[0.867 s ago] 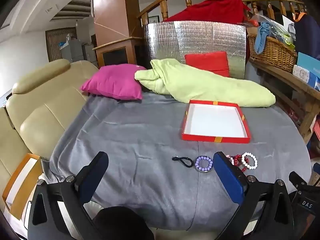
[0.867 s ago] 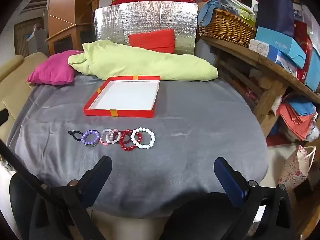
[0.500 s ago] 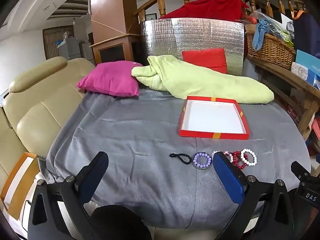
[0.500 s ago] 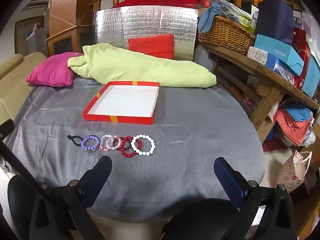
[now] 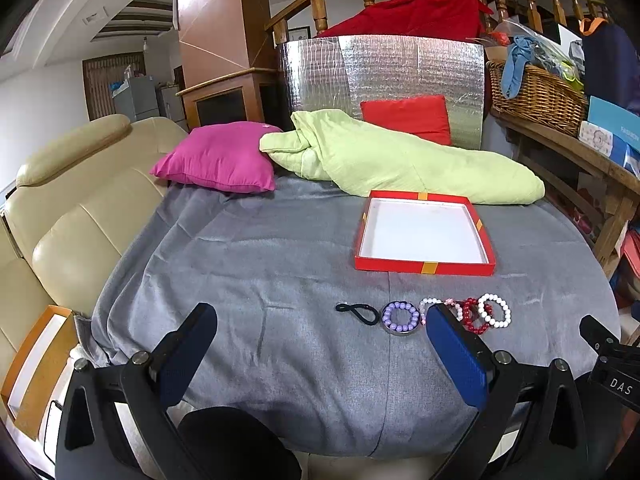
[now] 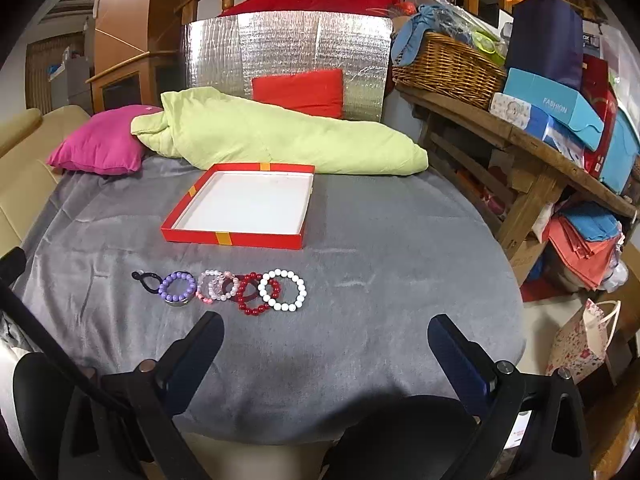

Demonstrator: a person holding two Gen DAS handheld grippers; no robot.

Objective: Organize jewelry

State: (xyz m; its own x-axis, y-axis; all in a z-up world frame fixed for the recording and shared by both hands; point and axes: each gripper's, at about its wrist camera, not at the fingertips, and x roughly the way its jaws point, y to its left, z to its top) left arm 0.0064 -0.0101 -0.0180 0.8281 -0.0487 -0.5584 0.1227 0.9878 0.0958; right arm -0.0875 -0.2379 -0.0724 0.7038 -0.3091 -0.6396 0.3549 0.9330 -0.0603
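Note:
A row of bracelets lies on the grey cloth: a black hair tie (image 6: pixel 145 280), a purple bead bracelet (image 6: pixel 177 287), a pink-and-clear one (image 6: pixel 216 286), a red one (image 6: pixel 252 296) and a white one (image 6: pixel 282 290). They also show in the left wrist view: hair tie (image 5: pixel 357 312), purple (image 5: pixel 400 317), white (image 5: pixel 495 310). Behind them sits an empty red box (image 6: pixel 244 210), white inside, which also shows in the left wrist view (image 5: pixel 424 236). My left gripper (image 5: pixel 320 332) is open and empty, near the front edge, left of the row. My right gripper (image 6: pixel 324 344) is open and empty, just in front of the row.
A green blanket (image 6: pixel 280 140), a pink pillow (image 6: pixel 100 148) and a red cushion (image 6: pixel 300 88) lie at the back. A beige sofa (image 5: pixel 72 216) stands left. A wooden shelf (image 6: pixel 520 140) with a basket and boxes stands right. An orange box (image 5: pixel 32 360) sits at lower left.
Both grippers have shifted slightly, so the table and bracelets sit a little differently in each view. Both stay open; nothing on the cloth has moved.

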